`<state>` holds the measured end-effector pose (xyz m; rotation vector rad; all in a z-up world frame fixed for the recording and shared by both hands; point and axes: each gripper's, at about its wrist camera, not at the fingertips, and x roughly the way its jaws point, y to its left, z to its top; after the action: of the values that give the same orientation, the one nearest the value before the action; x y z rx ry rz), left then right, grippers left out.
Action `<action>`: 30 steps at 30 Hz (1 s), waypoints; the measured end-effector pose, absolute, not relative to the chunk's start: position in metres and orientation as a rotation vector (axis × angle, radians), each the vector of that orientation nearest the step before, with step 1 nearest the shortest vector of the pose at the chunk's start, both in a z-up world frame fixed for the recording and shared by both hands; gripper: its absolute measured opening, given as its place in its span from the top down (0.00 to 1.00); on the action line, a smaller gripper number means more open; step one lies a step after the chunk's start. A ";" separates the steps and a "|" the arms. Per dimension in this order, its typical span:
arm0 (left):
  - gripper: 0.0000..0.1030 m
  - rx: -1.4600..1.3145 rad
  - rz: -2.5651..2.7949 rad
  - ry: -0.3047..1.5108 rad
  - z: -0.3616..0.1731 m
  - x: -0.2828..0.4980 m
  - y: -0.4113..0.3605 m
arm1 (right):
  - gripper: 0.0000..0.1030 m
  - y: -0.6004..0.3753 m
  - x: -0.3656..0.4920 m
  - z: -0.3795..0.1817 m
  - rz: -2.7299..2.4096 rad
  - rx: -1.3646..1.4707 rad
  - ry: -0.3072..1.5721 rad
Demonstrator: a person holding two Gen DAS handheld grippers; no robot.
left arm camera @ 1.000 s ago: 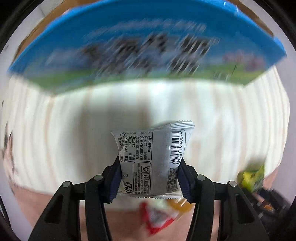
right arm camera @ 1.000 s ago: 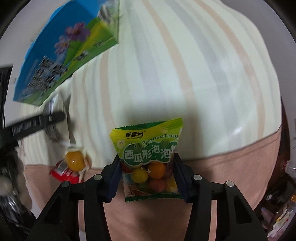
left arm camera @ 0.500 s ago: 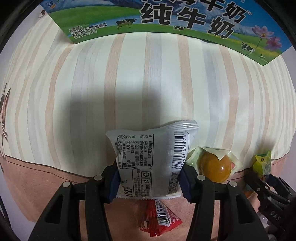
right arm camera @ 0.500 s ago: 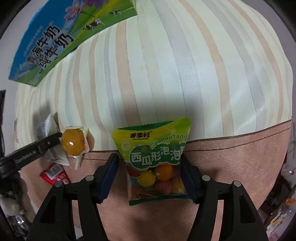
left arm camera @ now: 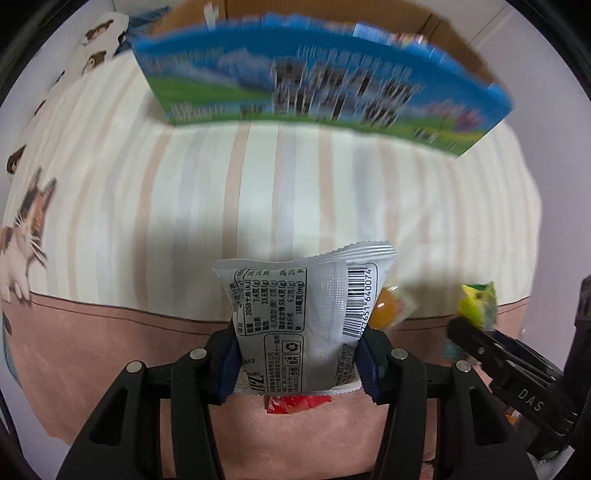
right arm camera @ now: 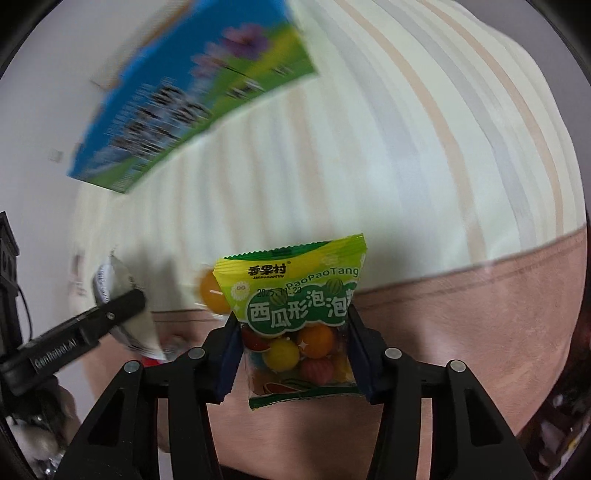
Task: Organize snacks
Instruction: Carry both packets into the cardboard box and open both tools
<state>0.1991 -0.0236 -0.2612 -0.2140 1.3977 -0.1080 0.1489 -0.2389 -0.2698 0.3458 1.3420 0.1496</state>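
My left gripper (left arm camera: pixel 297 360) is shut on a silver snack packet (left arm camera: pixel 303 321) with a barcode, held above the bed. My right gripper (right arm camera: pixel 293 354) is shut on a green bubble-gum bag (right arm camera: pixel 295 314) with coloured balls inside. A blue and green milk carton box (left arm camera: pixel 317 96) stands at the far side of the bed; it also shows blurred in the right wrist view (right arm camera: pixel 192 96). An orange jelly cup (left arm camera: pixel 386 308) and a red packet (left arm camera: pixel 295 402) lie on the bedding beneath the left gripper. The left gripper shows at the left of the right wrist view (right arm camera: pixel 118 310).
The bed has a striped cream sheet (left arm camera: pixel 184 192) and a pink border (left arm camera: pixel 110 332). A cat-print fabric (left arm camera: pixel 22 229) lies at the left. A brown cardboard box (left arm camera: pixel 406 22) stands behind the milk carton. The right gripper's finger (left arm camera: pixel 491 347) shows at the right of the left view.
Both grippers have lifted and tilted up towards the milk carton box, which is back in fuller view and blurred. Both keep hold of their packets.
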 end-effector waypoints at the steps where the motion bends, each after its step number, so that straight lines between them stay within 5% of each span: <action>1: 0.52 -0.227 -0.119 1.384 -0.249 0.204 -0.020 | 0.48 -0.234 0.153 -0.258 0.178 0.355 1.326; 15: 0.52 -0.222 -0.155 1.189 -0.126 0.337 0.012 | 0.48 -0.197 0.297 -0.125 0.278 0.283 1.121; 30: 0.52 -0.161 -0.125 1.518 -0.248 0.457 0.017 | 0.48 -0.208 0.403 -0.188 0.115 0.202 1.263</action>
<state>0.4570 0.0173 -0.2480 -0.1610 1.5179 -0.1249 0.4034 -0.2078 -0.1879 0.2020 1.2633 0.1152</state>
